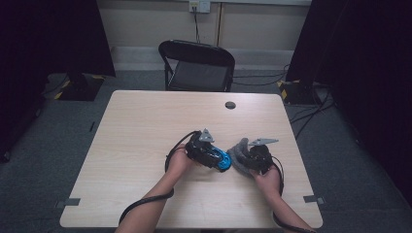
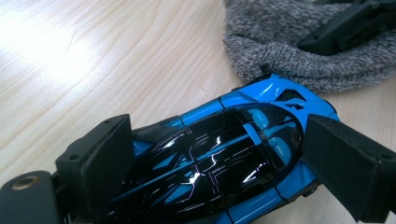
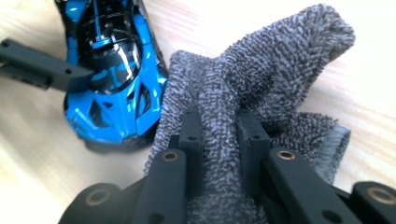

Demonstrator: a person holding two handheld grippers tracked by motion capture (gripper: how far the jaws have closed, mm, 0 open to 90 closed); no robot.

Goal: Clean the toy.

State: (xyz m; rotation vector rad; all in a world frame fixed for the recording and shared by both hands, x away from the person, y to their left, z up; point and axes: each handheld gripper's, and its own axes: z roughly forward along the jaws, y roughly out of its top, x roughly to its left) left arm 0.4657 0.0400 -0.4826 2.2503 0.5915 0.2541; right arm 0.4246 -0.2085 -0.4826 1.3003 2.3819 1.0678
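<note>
A blue and black toy car rests on the wooden table, held across its sides by my left gripper, whose two pads press against the body. Right beside the car's end lies a grey terry cloth. My right gripper is shut on a bunched fold of that cloth, which rises up between its jaws. The cloth touches the car.
A black folding chair stands behind the table's far edge. A dark round grommet sits in the tabletop near the back. Cables run over the floor at the right.
</note>
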